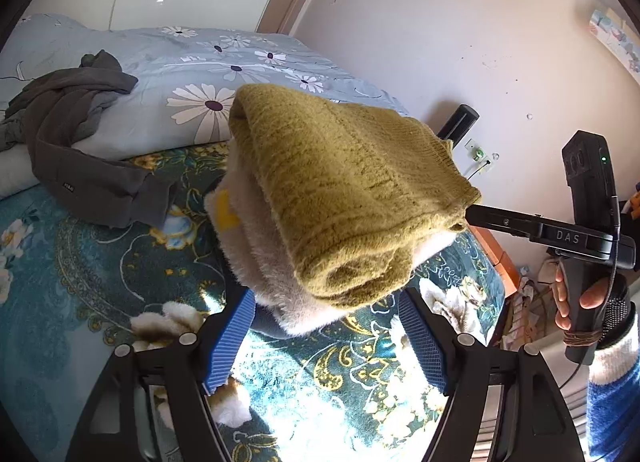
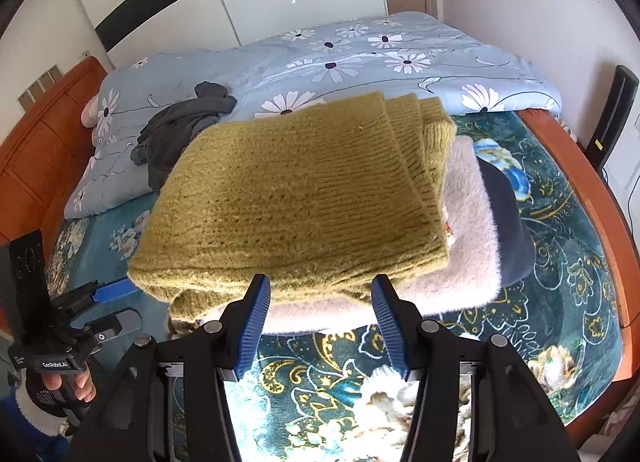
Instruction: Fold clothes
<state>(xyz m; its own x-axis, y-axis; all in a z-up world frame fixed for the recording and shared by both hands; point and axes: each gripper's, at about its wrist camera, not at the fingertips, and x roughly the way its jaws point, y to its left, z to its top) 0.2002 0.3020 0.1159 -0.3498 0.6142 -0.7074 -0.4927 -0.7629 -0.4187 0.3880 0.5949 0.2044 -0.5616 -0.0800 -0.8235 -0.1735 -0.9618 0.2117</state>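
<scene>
— Folded and stacked: olive knit sweater on top of a fluffy cream garment, over a dark navy piece, all on the teal floral bedspread toward the middle of the bed.
— Long axis of the sweater?
— Running across the bed in the right wrist view, side to side, ribbed hem layers showing at its right end, folded edge facing the right gripper.
— Fingers?
— Right gripper: spread wide, gripping nothing, just short of the stack's near edge. Left gripper: also spread wide, empty, pads flanking the stack's end without closing on it.
— Elsewhere on the bed?
— Crumpled grey garment draped over the daisy-print quilt near the wooden headboard, well apart from the stack.
</scene>
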